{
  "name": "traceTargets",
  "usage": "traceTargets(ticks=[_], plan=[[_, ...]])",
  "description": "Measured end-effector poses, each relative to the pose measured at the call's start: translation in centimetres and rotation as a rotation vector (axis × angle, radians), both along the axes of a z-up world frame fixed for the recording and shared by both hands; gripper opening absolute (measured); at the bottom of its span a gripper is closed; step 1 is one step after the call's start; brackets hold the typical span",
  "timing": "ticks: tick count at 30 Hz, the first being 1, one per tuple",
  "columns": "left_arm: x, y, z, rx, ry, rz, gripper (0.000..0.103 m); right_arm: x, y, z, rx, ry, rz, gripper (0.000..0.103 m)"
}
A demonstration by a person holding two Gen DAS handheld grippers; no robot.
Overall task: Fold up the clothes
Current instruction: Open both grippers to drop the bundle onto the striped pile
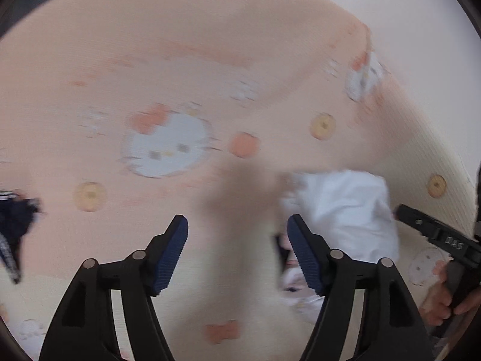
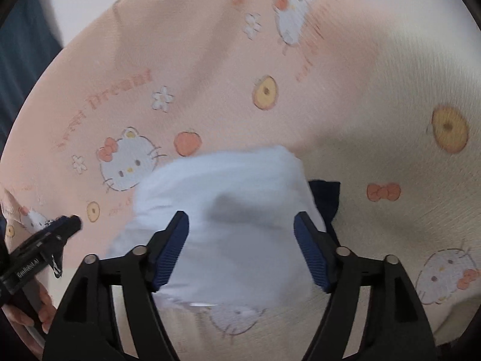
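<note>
A white garment (image 2: 231,210) lies bunched on the pink and cream cartoon-print bedsheet (image 2: 210,69). In the right wrist view my right gripper (image 2: 241,234) is open, hovering just over the white garment with nothing between its jaws. In the left wrist view my left gripper (image 1: 237,237) is open and empty over bare sheet (image 1: 210,60), with the white garment (image 1: 345,210) just to its right. The right gripper's body (image 1: 436,237) shows at the far right there. The left gripper (image 2: 64,225) shows at the left edge of the right wrist view.
A dark navy garment (image 2: 326,198) peeks out behind the white one on its right. Another dark garment with a striped band (image 1: 15,228) lies at the left edge of the left wrist view. The sheet covers the whole surface.
</note>
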State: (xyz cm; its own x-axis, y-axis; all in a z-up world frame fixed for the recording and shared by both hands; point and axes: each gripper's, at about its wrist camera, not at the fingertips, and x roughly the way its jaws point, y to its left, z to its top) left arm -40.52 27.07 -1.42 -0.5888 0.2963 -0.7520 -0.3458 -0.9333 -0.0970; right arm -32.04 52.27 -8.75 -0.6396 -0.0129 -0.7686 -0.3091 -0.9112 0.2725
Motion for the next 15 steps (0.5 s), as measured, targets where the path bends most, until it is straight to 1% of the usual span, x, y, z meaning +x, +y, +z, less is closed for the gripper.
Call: traceTargets(ticks=[1, 3, 4, 6, 8, 9, 10, 12, 15], plan=[[0.1, -1.5, 0.5, -0.022, 0.009, 0.023, 0.072, -0.3, -1.2, 0.5, 0.006, -0.009, 0.009, 0.083], [0.4, -4.3, 1.0, -0.060, 0.017, 0.062, 0.073, -0.8, -3.7, 1.5, 0.018, -0.027, 0.027, 0.083], [0.6, -5.9, 1.3, -0.062, 0.016, 0.079, 0.075, -1.1, -4.9, 2.0, 0.023, -0.036, 0.037, 0.083], [1.0, -9.3, 1.7, -0.065, 0.012, 0.118, 0.078, -1.6, -7.9, 2.5, -0.007, -0.049, 0.068, 0.085], [1.4, -12.3, 1.7, -0.096, -0.008, 0.147, 0.079, -2.0, -11.0, 2.9, -0.036, -0.058, 0.098, 0.092], [1.7, -14.0, 1.7, -0.114, -0.023, 0.152, 0.079, -2.2, -13.2, 3.0, -0.049, -0.069, 0.121, 0.099], [2.1, -15.4, 1.7, -0.107, -0.033, 0.153, 0.079, -2.3, -14.6, 3.0, -0.054, -0.079, 0.140, 0.102], [3.1, -18.0, 1.7, -0.071, -0.049, 0.164, 0.079, -2.0, -17.5, 2.7, -0.046, -0.093, 0.155, 0.102], [4.8, -21.9, 1.6, -0.041, -0.055, 0.214, 0.079, -1.2, -22.6, 2.0, 0.011, -0.132, 0.198, 0.102]])
